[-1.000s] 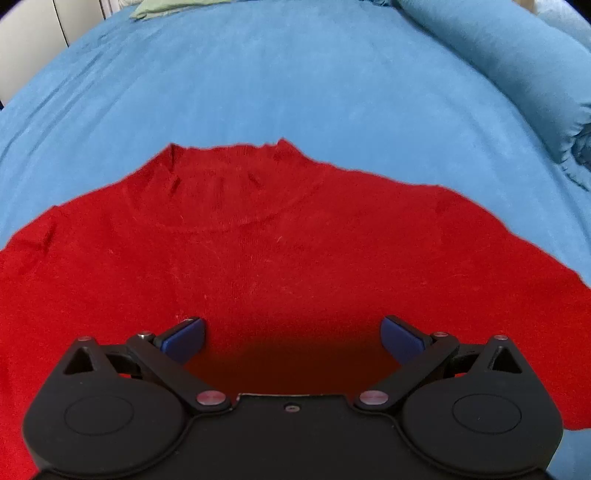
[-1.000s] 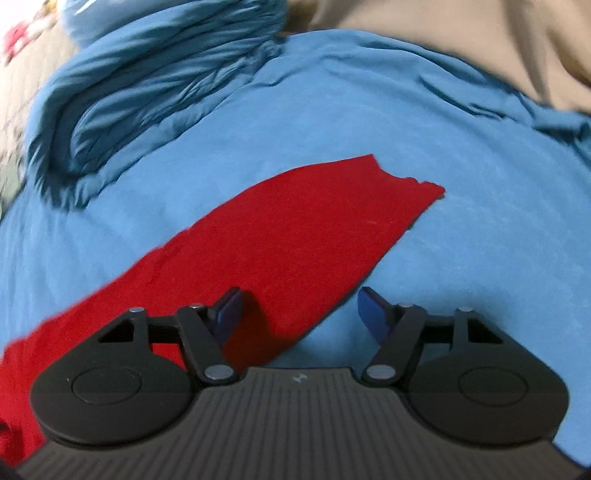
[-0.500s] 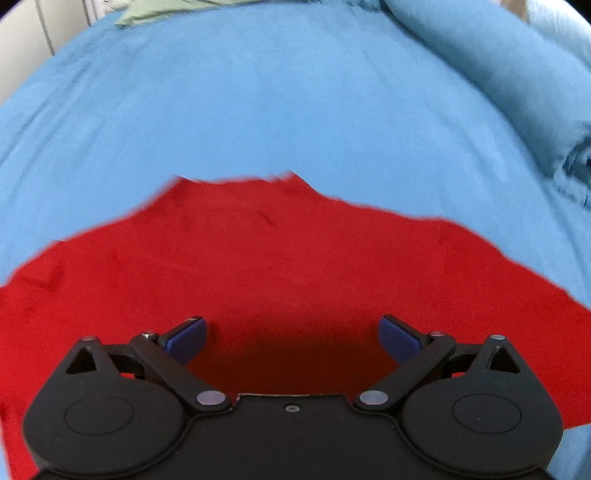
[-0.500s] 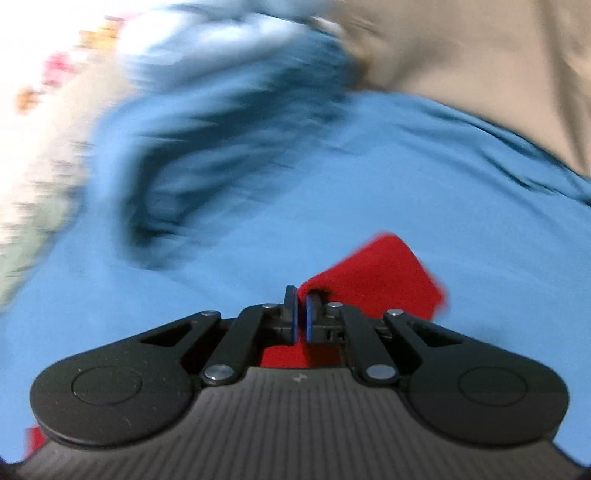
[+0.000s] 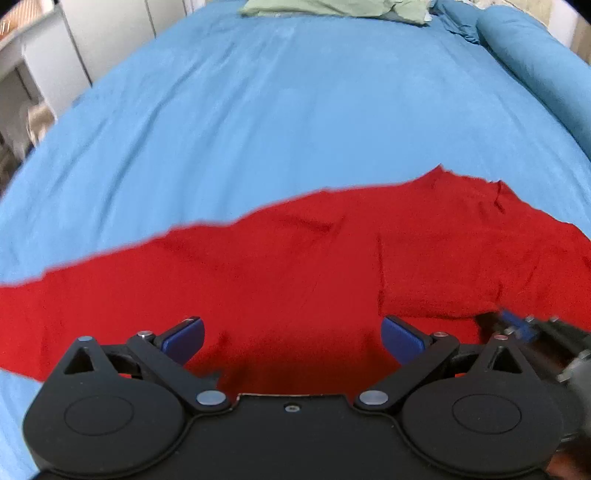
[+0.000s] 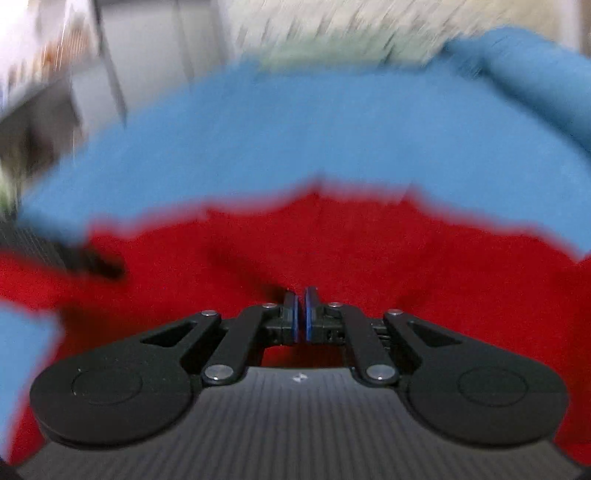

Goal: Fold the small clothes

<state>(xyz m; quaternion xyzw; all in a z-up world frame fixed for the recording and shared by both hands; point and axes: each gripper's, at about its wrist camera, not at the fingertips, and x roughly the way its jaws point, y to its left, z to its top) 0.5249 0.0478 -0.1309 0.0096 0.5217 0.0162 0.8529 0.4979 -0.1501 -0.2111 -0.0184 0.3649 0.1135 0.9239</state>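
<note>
A red knit sweater (image 5: 280, 273) lies spread on the blue bed cover (image 5: 295, 110). Its right sleeve (image 5: 436, 288) is folded over onto the body. My left gripper (image 5: 291, 338) is open and empty, low over the sweater's near part. My right gripper (image 6: 300, 314) is shut on a bit of the red sleeve cloth; that view is motion-blurred. The right gripper also shows at the right edge of the left wrist view (image 5: 517, 328), at the end of the folded sleeve. The sweater fills the lower half of the right wrist view (image 6: 369, 258).
A rolled blue duvet (image 5: 535, 62) lies along the bed's right side. A pale green cloth (image 5: 325, 7) lies at the far end. White cupboards (image 5: 85, 44) stand to the left of the bed.
My right gripper shut on the sleeve end and carried it across onto the sweater's body, swinging left. My left gripper stayed open and shifted a little over the sweater.
</note>
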